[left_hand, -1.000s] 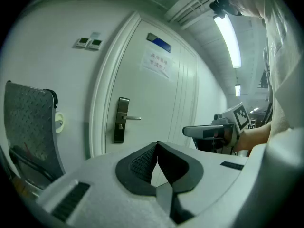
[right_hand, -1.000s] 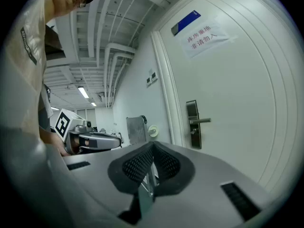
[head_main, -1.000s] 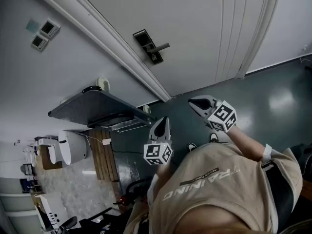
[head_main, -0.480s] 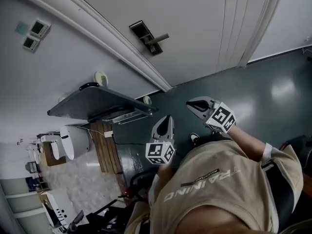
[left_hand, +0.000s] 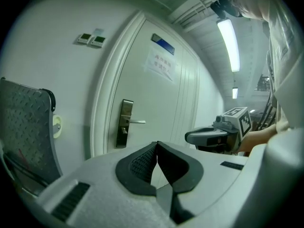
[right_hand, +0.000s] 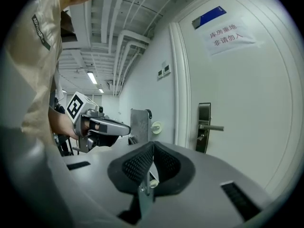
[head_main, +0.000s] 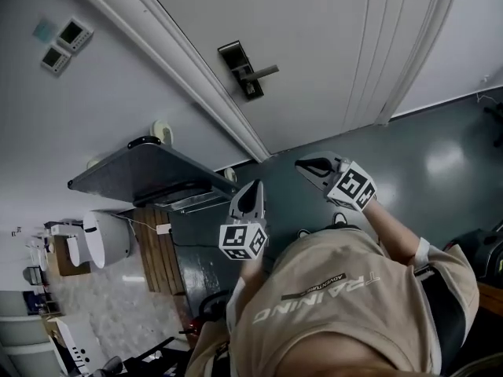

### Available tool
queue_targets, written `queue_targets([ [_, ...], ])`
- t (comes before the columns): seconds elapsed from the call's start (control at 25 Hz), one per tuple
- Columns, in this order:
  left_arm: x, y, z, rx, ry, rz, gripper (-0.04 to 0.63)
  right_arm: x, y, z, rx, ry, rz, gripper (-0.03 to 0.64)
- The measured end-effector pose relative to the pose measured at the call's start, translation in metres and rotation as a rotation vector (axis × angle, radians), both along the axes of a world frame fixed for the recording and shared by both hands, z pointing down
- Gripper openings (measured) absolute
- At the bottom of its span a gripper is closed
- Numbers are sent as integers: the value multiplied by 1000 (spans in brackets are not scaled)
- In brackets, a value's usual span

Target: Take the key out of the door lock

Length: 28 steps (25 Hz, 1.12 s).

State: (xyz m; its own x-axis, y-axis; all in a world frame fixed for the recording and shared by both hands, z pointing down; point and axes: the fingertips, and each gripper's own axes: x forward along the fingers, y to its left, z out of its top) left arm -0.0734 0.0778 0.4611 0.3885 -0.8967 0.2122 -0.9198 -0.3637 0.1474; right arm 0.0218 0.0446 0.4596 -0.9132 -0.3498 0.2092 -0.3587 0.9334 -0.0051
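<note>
Barely anything has shifted over the last second. The white door (head_main: 330,53) sits in much the same part of the head view, nudged only by a slight turn of the camera. Both tools have stayed low in front of the person's chest, over the dark floor (head_main: 440,155). I take that to mean the approach has hardly begun and the whole reach to the lock is still to be made.

The door stands straight ahead of both tools and well apart from them. On it, up and ahead of the right tool (head_main: 302,164) and slightly to its right, is the dark lock plate (head_main: 240,69). Its lever handle (head_main: 263,72) sticks out level. Just under the lever, in the right gripper view, a small piece (right_hand: 201,137) hangs from the plate. It is most likely the key, still in the lock, though it is too small to be sure.

The left tool (head_main: 255,185) hovers beside the right one, a little lower and near it, and each shows in the other's view. The jaws of both are closed together, ribbed pads meeting at the tip, with nothing between them and nothing touched. The jaws would need to part before gripping the key.
</note>
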Motion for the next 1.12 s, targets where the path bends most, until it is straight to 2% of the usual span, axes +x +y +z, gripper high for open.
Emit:
queue_targets([
  [0.12,-6,-3,-5,20,6,35,9,-10,-2,12,-77,-33,71,14],
  [0.24,-14,2,10,-15,36,48,9,-24,5,33,-186,-64,98,14],
  [0.36,-28,12,33,-73,77,45,9,-46,24,43,-178,-16,27,14],
  [0.52,-54,18,44,-80,66,-6,9,-59,26,45,-171,51,-6,14],
  [0.72,-86,-7,50,-87,90,-63,9,-84,-11,28,-151,8,-4,14],
  [0.96,-89,-49,41,-90,45,-23,9,-103,-53,43,-196,-46,-1,14],
  [1.12,-116,-82,20,-78,-35,-58,9,-108,-88,57,-215,-50,1,15],
])
